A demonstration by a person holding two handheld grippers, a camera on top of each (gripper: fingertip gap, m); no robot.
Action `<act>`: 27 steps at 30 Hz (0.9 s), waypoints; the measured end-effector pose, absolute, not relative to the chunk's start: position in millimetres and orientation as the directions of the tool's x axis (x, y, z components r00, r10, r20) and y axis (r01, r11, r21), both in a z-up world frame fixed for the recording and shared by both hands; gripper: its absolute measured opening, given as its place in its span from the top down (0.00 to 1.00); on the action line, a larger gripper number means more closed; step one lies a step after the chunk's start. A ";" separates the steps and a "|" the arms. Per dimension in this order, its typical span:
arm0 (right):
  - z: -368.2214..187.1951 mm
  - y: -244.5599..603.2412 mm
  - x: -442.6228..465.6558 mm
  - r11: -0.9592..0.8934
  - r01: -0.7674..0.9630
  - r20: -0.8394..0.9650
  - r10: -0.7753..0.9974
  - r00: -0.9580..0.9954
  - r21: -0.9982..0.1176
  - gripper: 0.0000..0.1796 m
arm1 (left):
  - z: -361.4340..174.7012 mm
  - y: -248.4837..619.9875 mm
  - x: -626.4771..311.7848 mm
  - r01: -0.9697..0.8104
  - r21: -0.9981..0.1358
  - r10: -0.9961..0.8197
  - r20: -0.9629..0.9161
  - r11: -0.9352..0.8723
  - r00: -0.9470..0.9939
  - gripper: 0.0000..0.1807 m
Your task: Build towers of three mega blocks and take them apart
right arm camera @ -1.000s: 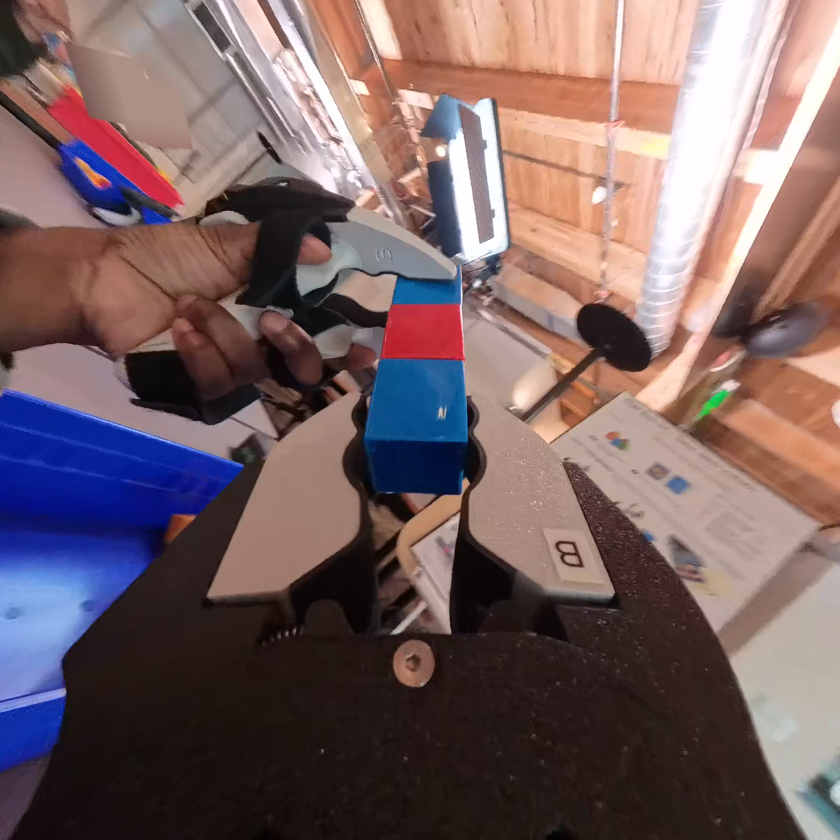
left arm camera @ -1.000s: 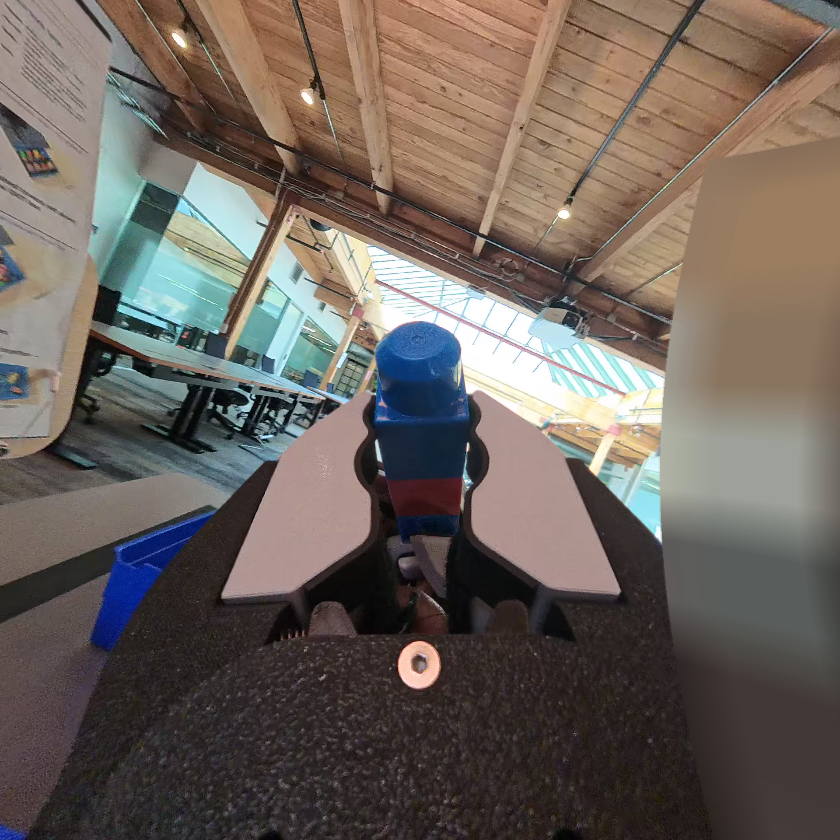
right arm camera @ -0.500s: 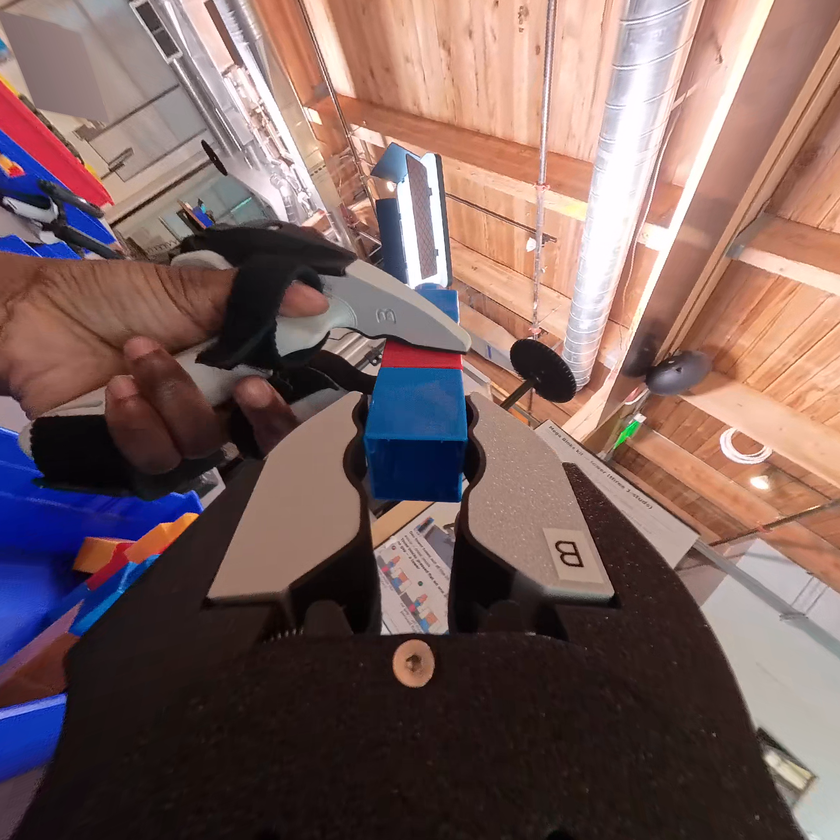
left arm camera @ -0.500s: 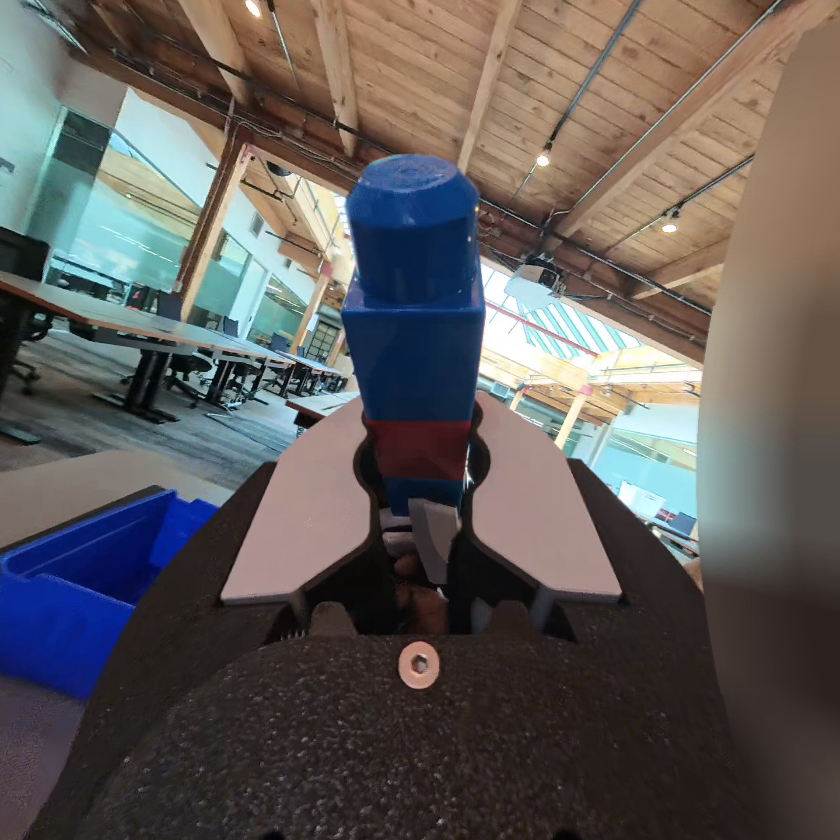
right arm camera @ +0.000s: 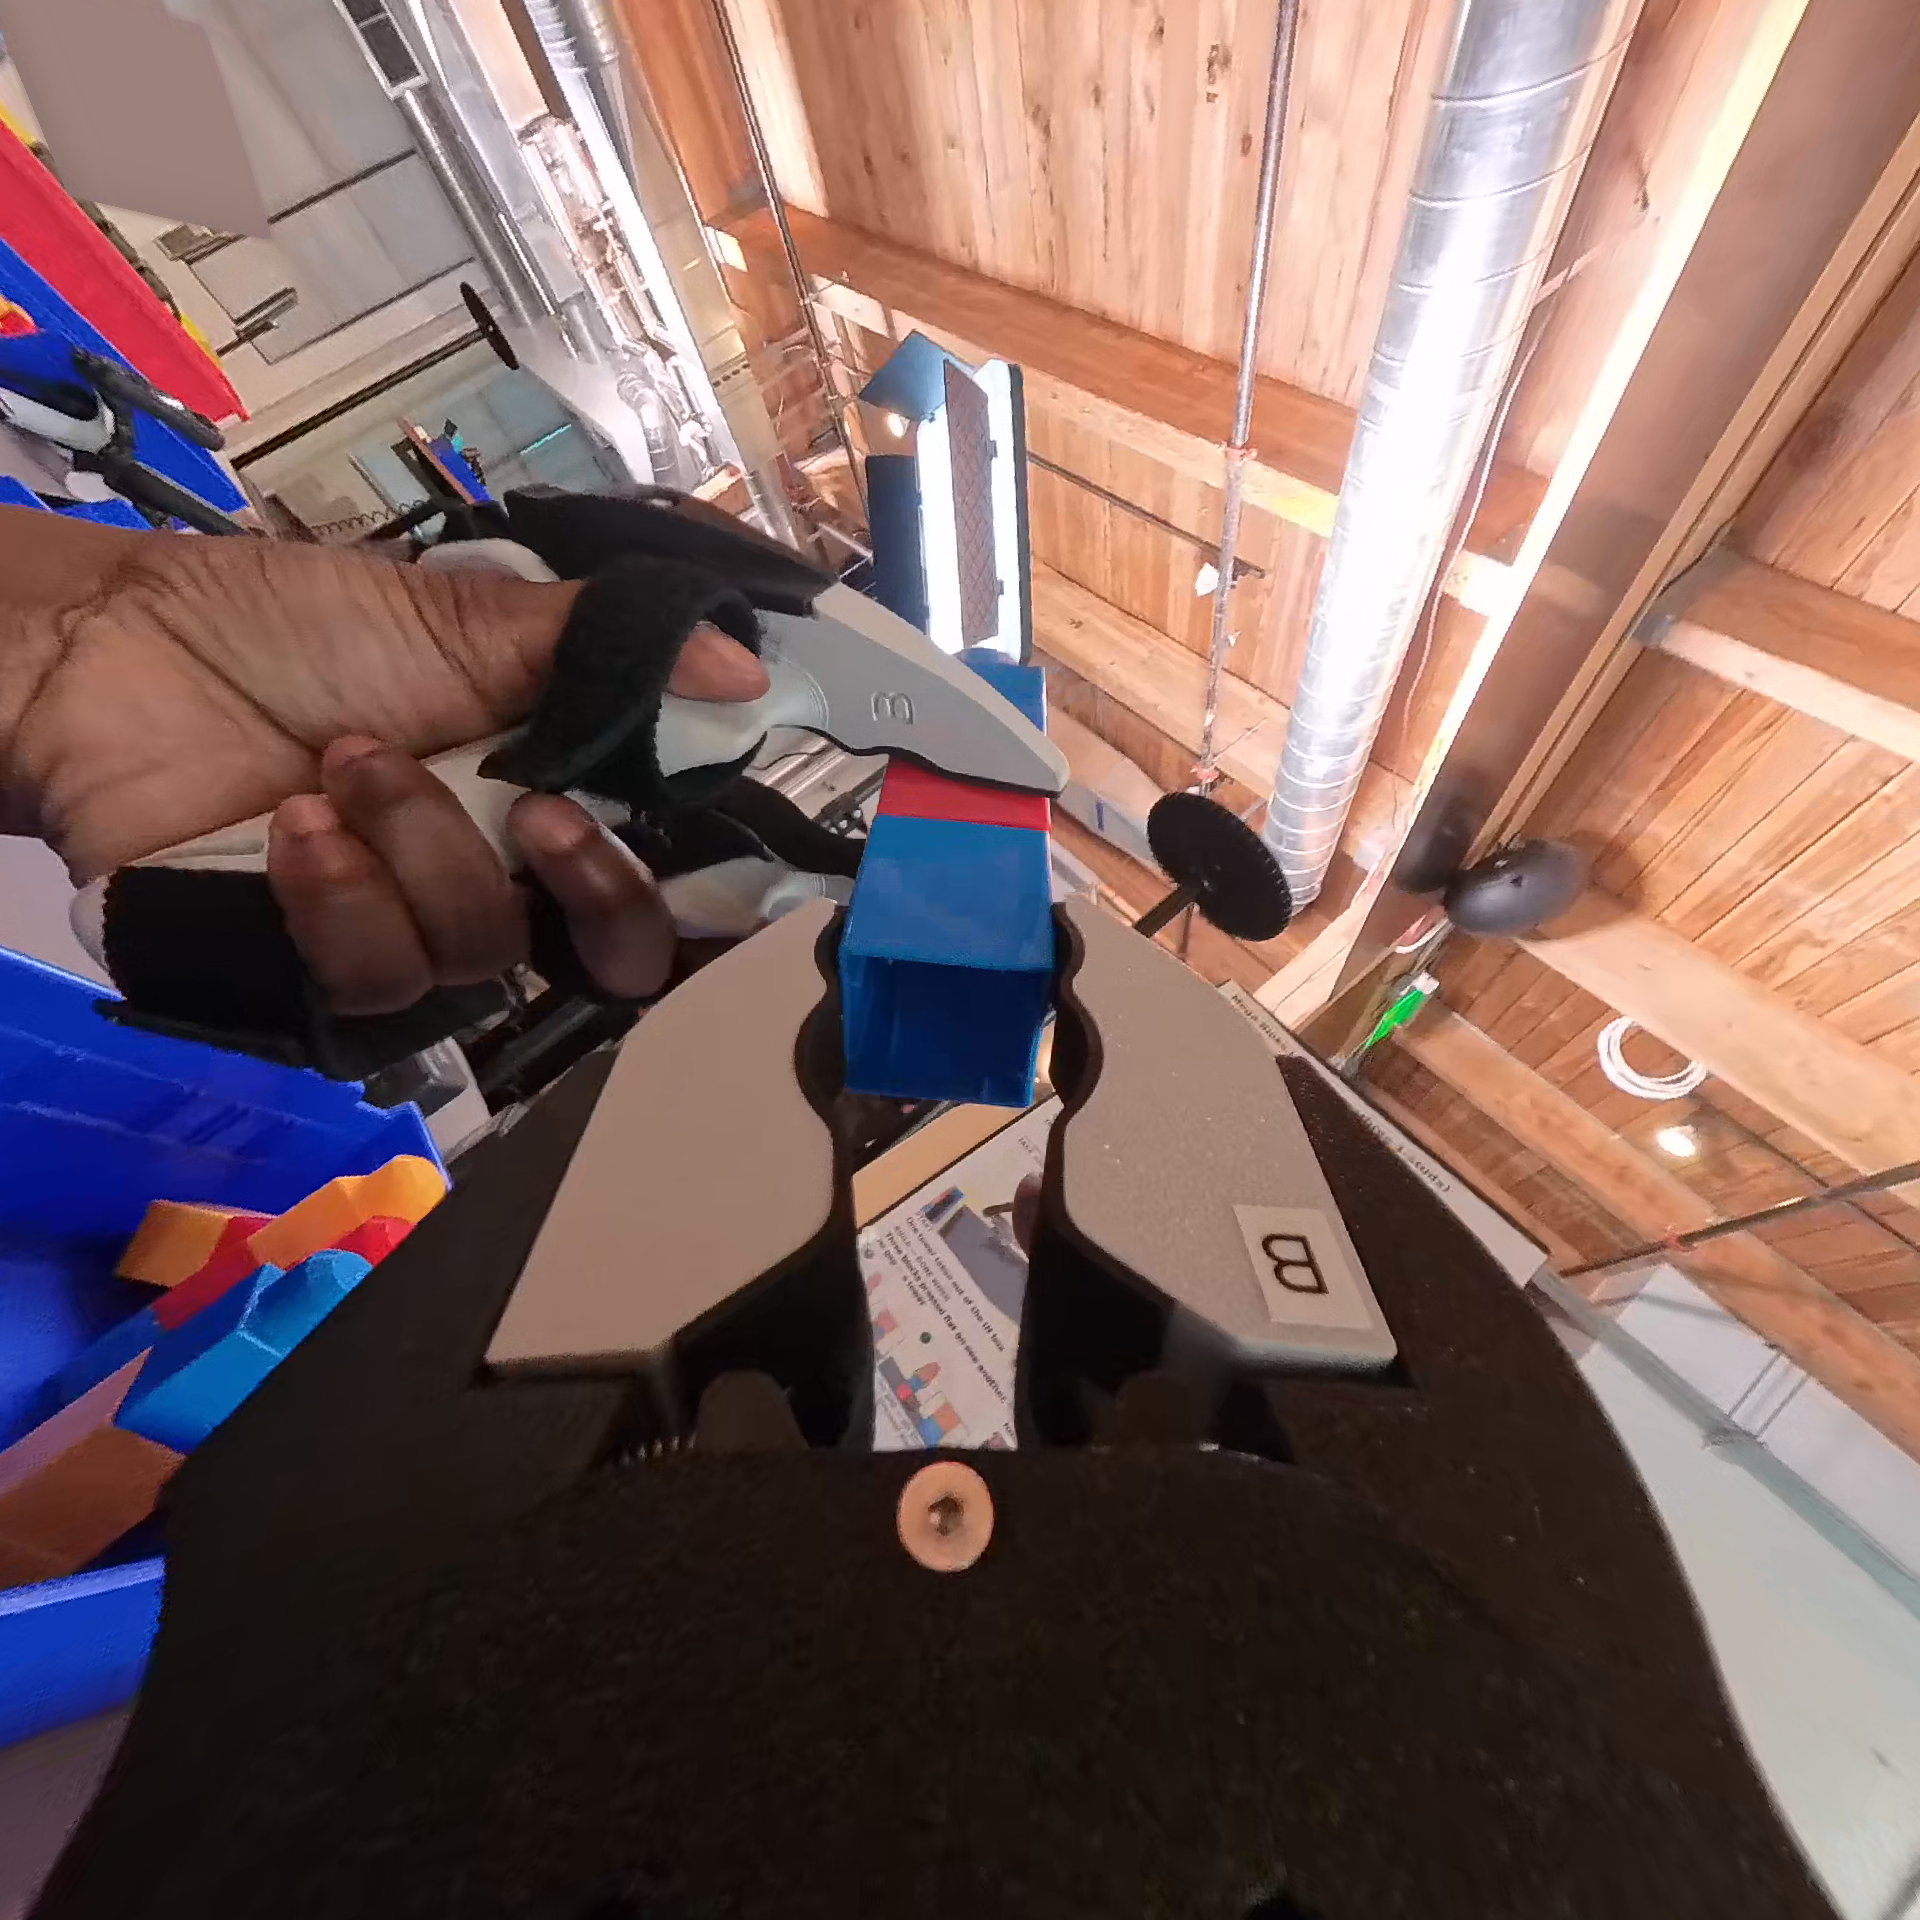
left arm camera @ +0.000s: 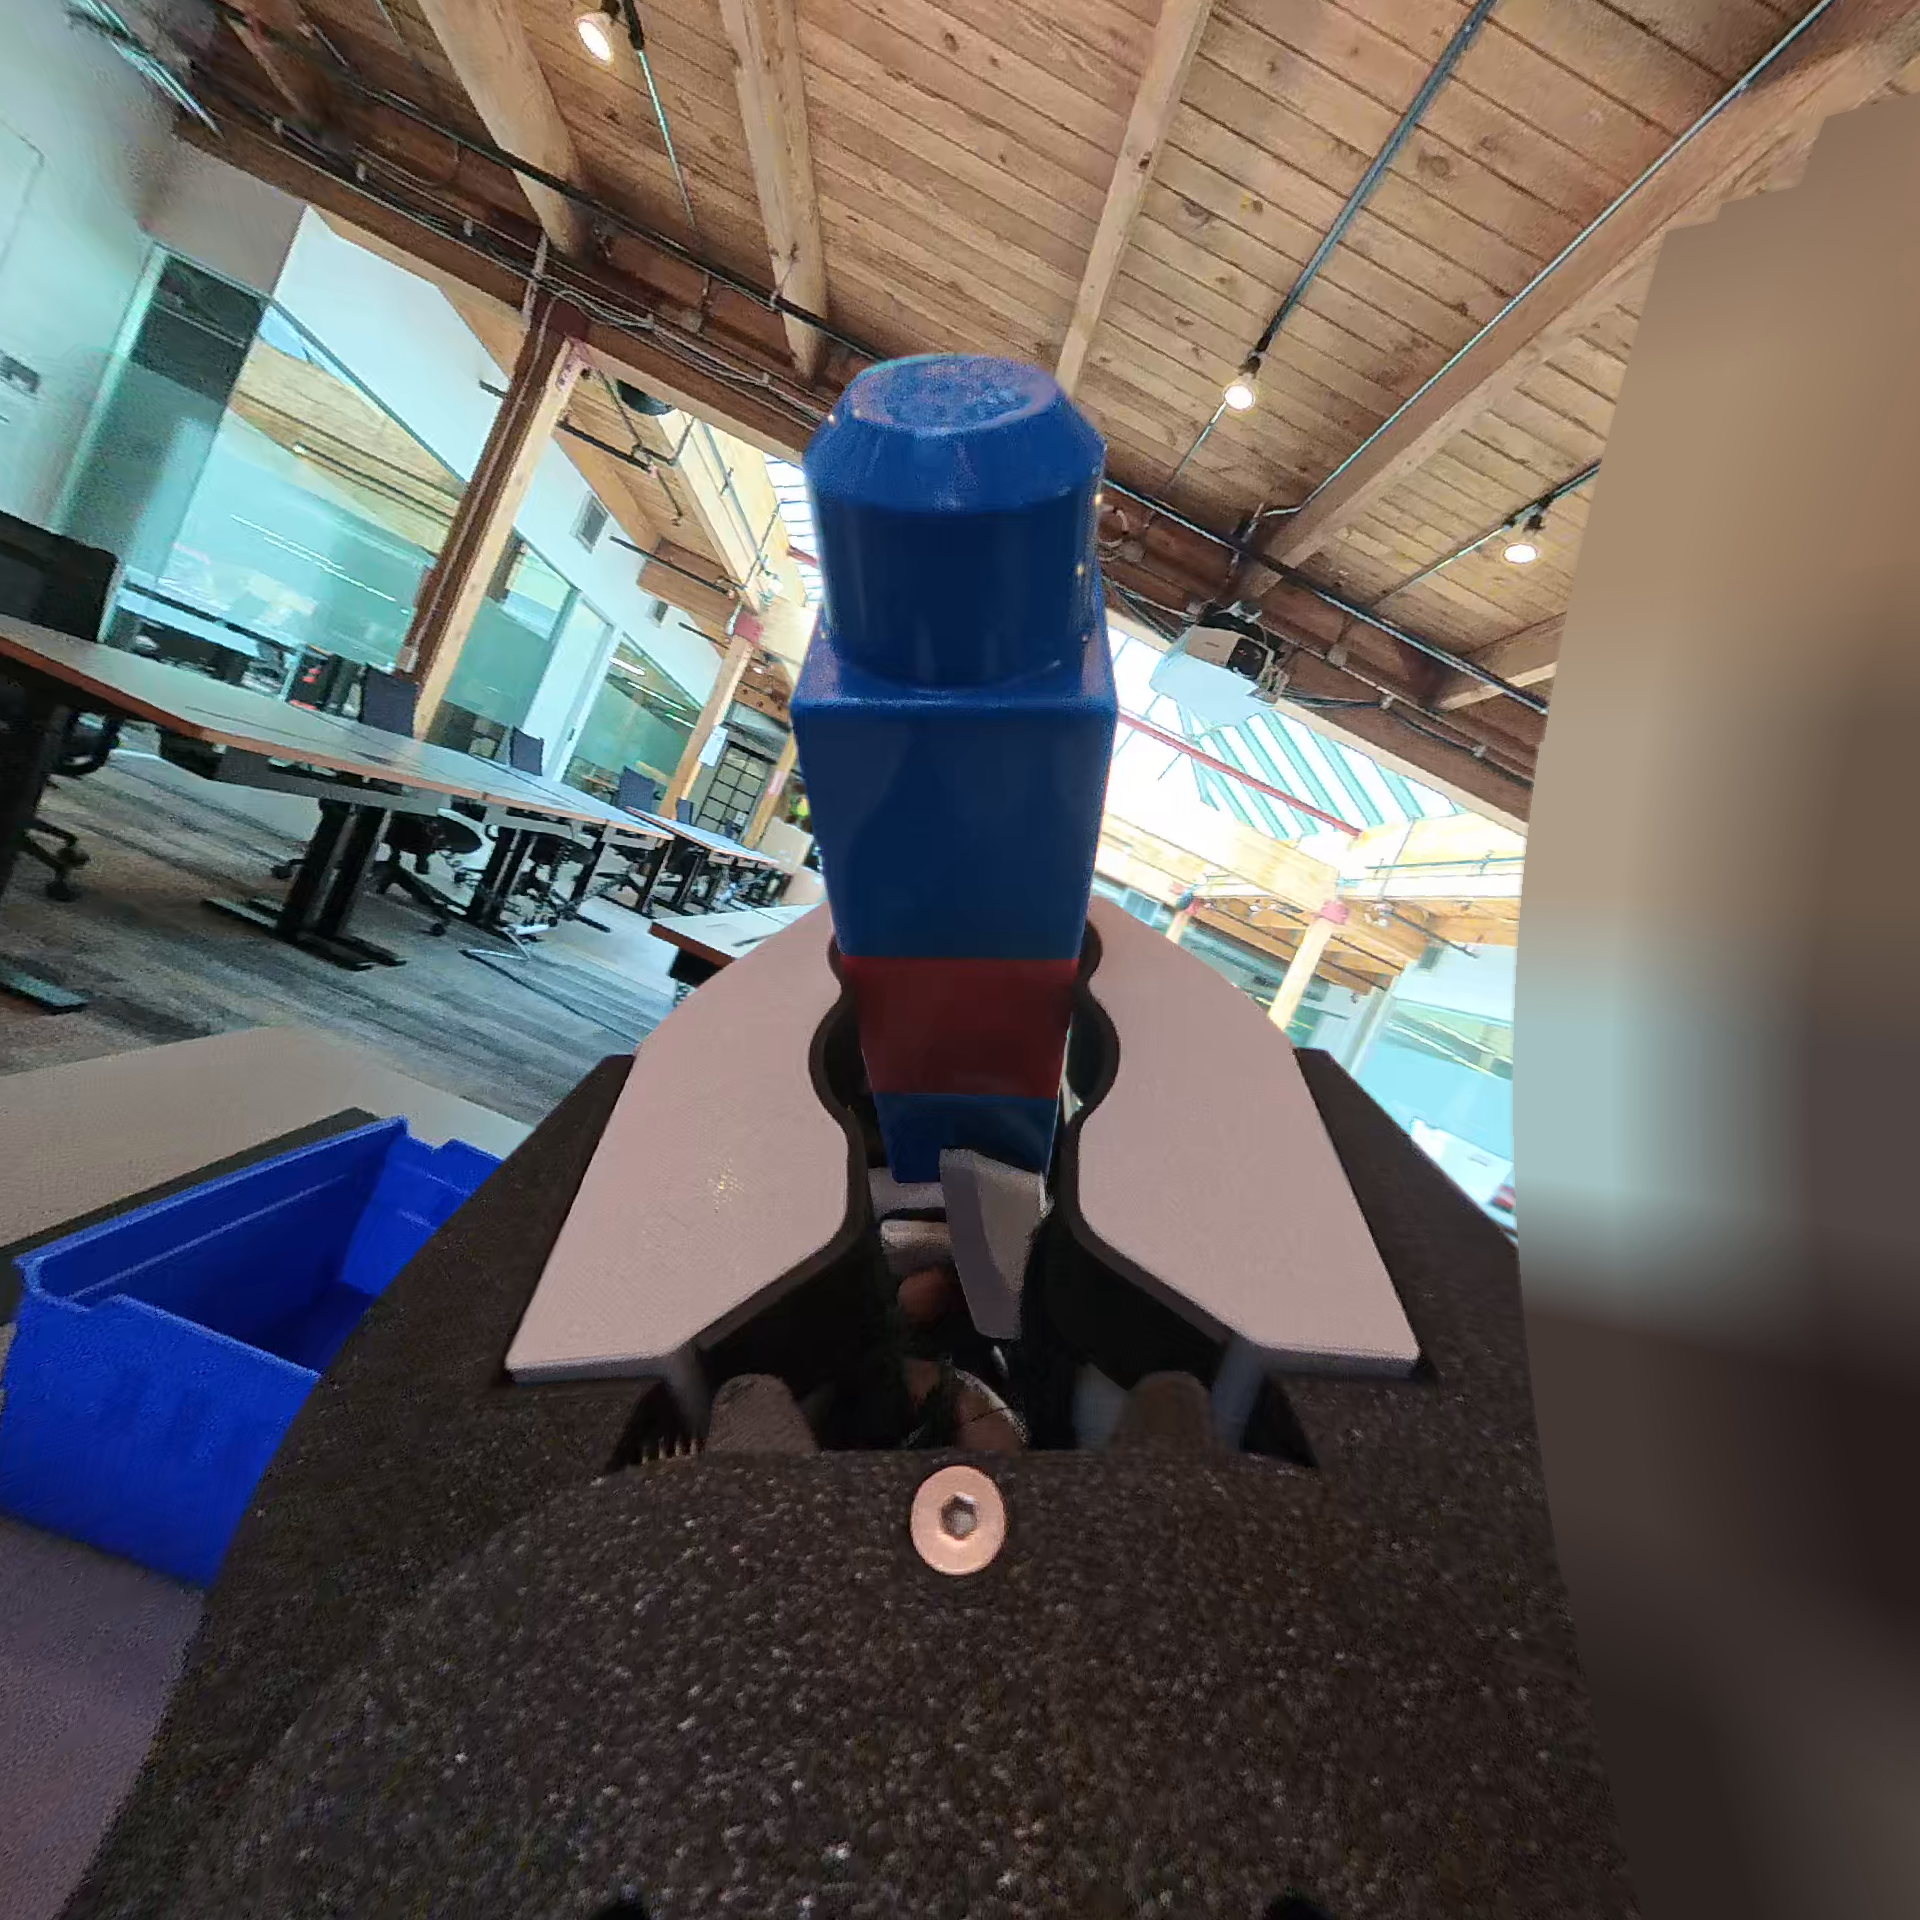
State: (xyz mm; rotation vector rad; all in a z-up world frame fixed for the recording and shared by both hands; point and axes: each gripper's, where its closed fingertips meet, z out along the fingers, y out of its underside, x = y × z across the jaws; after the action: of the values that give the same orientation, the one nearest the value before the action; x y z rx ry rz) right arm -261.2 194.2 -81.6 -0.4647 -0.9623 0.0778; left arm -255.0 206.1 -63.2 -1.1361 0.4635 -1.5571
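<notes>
We have tilted the three-block tower further upright over the last second, and with our left claw clamped on its red middle and our right claw clamped on one blue end block, held aloft above the blue bin, we judge a pull-apart is next.

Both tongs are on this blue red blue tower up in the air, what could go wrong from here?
1. The right tongs pinch only the open-bottomed end blue block; a crooked pull could slip it free.
2. The left tongs grip at the red block; the wrong joint might separate.
3. A freed block could miss the blue bin below.
</notes>
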 end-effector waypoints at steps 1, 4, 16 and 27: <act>-81.4 194.9 -261.4 0.895 0.146 0.773 0.269 0.575 -0.421 0.80 | -62.7 205.7 -255.9 0.530 -0.792 -0.911 0.403 -0.302 0.084 0.80; -80.7 192.8 -262.1 0.891 0.139 0.775 0.288 0.563 -0.432 0.81 | -61.0 203.4 -258.7 0.517 -0.817 -0.917 0.373 -0.255 0.138 0.80; -177.4 334.2 -136.3 0.093 0.420 0.378 0.637 0.672 -0.903 0.80 | -63.8 217.3 -446.9 0.352 -0.904 -0.473 0.208 0.241 0.856 0.80; -364.5 407.7 -73.6 -0.621 0.294 -0.017 0.444 0.896 -0.727 0.80 | -80.5 233.7 -366.4 0.100 -0.978 -0.570 -0.023 0.184 0.821 0.80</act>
State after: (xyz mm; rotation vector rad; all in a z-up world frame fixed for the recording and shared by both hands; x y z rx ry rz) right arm -73.6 407.7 -364.5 -2.2812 -0.5260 0.2499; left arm -366.4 233.7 -80.5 -1.3092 0.4306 -0.4939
